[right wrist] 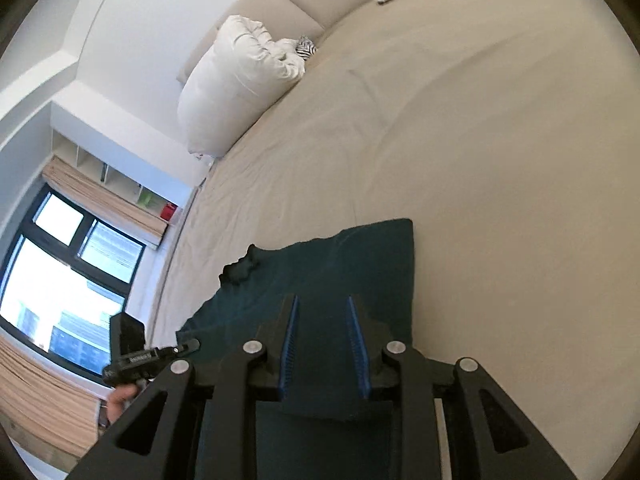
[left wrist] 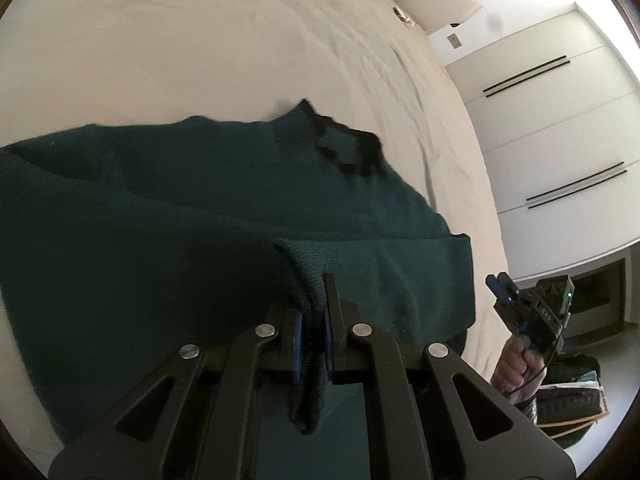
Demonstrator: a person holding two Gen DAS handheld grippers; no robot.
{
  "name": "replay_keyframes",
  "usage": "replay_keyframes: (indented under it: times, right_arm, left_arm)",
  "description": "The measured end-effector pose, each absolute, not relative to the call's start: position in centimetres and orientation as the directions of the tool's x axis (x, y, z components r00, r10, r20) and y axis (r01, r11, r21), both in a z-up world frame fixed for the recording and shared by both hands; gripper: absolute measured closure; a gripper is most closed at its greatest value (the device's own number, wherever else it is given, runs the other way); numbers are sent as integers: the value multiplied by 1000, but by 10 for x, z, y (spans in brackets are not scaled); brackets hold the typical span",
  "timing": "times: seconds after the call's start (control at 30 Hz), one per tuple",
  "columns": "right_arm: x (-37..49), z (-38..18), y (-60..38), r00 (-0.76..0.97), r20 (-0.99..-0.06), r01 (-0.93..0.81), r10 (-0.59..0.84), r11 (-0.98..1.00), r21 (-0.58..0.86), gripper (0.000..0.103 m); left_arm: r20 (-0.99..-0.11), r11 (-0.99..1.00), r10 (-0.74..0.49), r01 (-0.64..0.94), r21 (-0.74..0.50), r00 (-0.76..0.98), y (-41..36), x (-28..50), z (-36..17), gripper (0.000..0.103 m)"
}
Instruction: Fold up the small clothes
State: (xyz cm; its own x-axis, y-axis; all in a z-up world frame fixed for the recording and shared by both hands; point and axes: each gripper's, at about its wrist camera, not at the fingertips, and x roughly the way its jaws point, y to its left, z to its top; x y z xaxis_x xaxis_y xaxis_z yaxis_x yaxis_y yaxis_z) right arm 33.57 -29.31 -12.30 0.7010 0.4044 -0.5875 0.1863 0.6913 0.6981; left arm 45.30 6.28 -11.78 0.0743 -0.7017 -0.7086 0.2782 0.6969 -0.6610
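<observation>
A dark green knit sweater (left wrist: pixel 200 200) lies spread on the beige bed (left wrist: pixel 200 40), its black collar (left wrist: pixel 348 148) towards the far side. My left gripper (left wrist: pixel 314 304) is shut on a ribbed sleeve cuff (left wrist: pixel 304 268), and the sleeve is drawn across the sweater's body. In the right wrist view my right gripper (right wrist: pixel 322 300) hovers open above the sweater (right wrist: pixel 360 260), with nothing between its blue pads. A hand holds the right gripper (left wrist: pixel 500 284) off the bed's edge in the left wrist view. The left gripper (right wrist: pixel 188 346) shows at the sweater's left edge.
A white bundled duvet (right wrist: pixel 240 80) leans on the headboard at the bed's far end. White wardrobe doors (left wrist: pixel 560 140) stand beyond the bed's right side. A window (right wrist: pixel 60 280) fills the left wall. A dark bag (left wrist: pixel 572 400) sits on the floor.
</observation>
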Motion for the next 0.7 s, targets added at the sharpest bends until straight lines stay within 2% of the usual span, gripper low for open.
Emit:
replay_keyframes:
  times: [0.3, 0.7]
  right_arm:
    - [350, -141, -297, 696, -547, 198, 465, 608, 768, 75]
    - [386, -154, -285, 631, -554, 186, 543, 587, 788, 75]
  left_arm:
    - [-714, 709, -695, 248, -660, 87, 110, 459, -124, 96]
    - [-709, 706, -698, 267, -656, 101, 139, 455, -126, 96]
